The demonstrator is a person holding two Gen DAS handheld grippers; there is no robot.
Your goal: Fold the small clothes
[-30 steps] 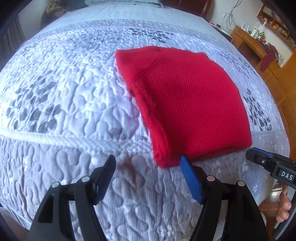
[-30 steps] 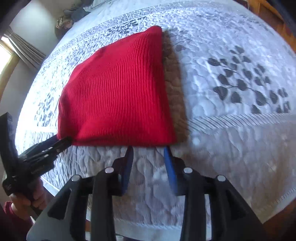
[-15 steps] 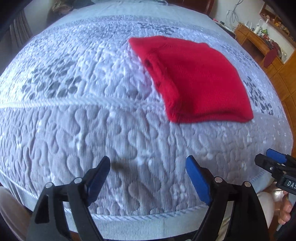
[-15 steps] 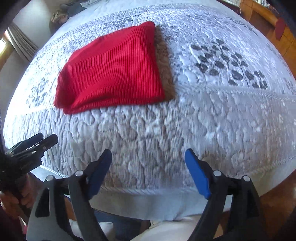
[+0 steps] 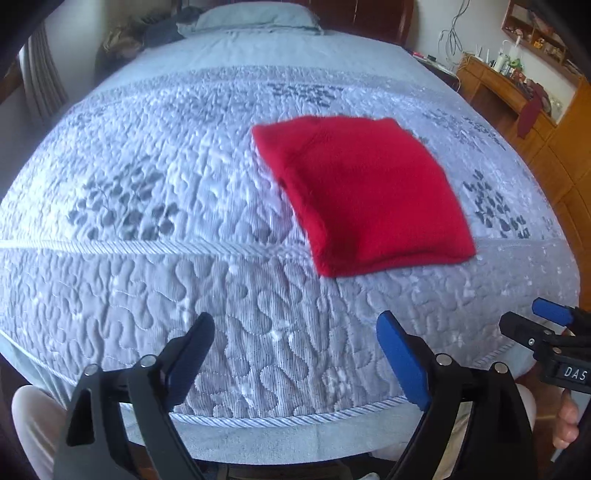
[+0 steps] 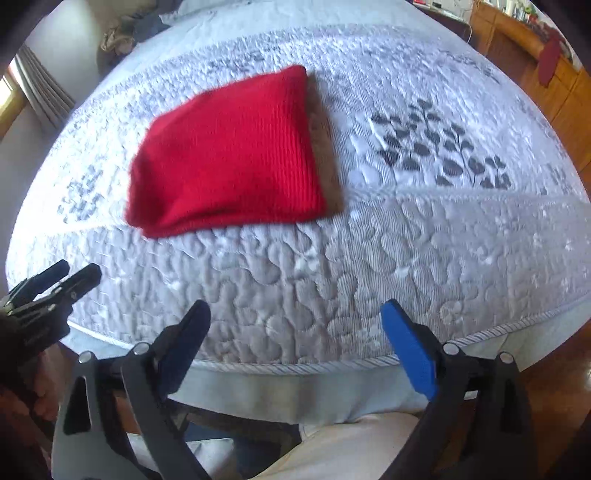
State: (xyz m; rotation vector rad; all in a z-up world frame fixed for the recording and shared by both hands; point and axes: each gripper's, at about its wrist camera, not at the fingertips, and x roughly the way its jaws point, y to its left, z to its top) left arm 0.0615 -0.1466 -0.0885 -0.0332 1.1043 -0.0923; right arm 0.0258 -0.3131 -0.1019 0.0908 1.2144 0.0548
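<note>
A red knitted garment (image 5: 364, 195) lies folded into a thick rectangle on the grey quilted bedspread (image 5: 147, 229); in the right wrist view the red garment (image 6: 229, 155) sits left of centre. My left gripper (image 5: 295, 334) hovers over the bed's near edge, well short of the garment, its jaws opening wide with nothing between them. My right gripper (image 6: 295, 323) hangs likewise over the near edge, jaws opening wide and empty. Each gripper also shows at the side of the other's view: the right gripper (image 5: 539, 325) and the left gripper (image 6: 62, 277).
The bedspread (image 6: 443, 240) has leaf prints and a corded border near the edge. A pillow (image 5: 255, 18) lies at the bed's head. A wooden desk (image 5: 517, 96) with clutter stands to the right. A person's light trousers (image 6: 351, 446) show below the bed edge.
Both grippers drew back from the garment's near edge toward the bed's edge and rose, and their jaws widened. The right gripper went from nearly shut to wide. The garment stays folded.
</note>
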